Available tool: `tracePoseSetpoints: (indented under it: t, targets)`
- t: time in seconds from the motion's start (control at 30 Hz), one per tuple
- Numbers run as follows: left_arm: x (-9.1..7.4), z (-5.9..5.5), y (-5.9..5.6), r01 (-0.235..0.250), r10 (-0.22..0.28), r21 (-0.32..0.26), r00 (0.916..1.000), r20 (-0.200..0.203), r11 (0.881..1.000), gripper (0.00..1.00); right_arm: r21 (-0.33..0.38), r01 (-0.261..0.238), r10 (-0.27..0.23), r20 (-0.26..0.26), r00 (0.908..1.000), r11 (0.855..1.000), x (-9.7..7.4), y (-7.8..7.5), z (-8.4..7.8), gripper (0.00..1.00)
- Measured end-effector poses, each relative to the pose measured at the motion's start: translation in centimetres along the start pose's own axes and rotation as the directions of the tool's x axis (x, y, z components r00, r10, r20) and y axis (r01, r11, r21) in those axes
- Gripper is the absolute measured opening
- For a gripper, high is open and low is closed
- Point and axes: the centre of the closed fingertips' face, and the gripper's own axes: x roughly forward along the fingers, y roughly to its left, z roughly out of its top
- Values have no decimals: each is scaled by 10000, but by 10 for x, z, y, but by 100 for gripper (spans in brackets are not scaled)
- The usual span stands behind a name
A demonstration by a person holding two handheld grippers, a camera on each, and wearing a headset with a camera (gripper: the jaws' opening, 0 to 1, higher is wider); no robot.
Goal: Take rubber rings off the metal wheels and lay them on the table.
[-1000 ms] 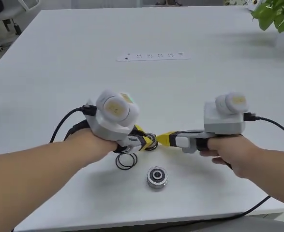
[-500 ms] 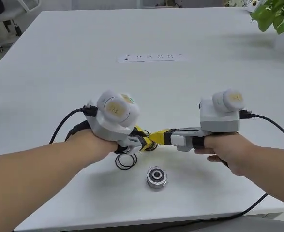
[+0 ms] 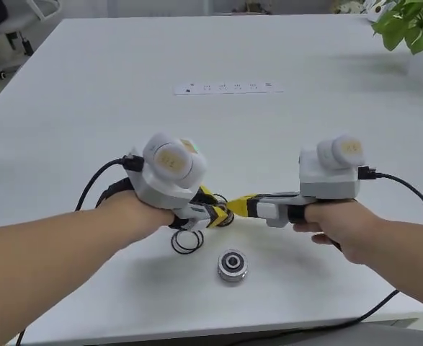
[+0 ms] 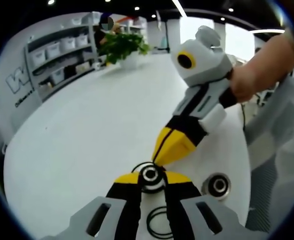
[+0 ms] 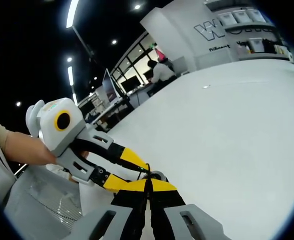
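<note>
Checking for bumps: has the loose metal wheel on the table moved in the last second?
No. The round metal wheel keeps its spot beside the loose black rubber rings.

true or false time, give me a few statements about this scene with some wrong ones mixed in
1. The left gripper is clamped on a metal wheel. True.
2. A second wheel lies loose on the table. True.
3. The right gripper is wide open. False: its jaws are together, tips at the held wheel.
4. No rings lie on the table yet. False: loose rubber rings lie there, near the left gripper.
</note>
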Motion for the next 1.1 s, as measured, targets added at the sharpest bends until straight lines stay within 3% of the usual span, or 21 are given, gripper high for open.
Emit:
tracePoseSetpoints:
  t: [0.5, 1.1]
  targets:
    - [-31, 14, -5, 254, -255, 22, 9980, 585, 9997, 24, 39, -218, 217, 236, 9995, 9998, -7, 14, 13, 0]
    - [-90, 27, -1, 30, -39, 56, 9878, 1555, 10000, 35, -103, -562, 565, 321, 9979, 9984, -10, 31, 24, 0]
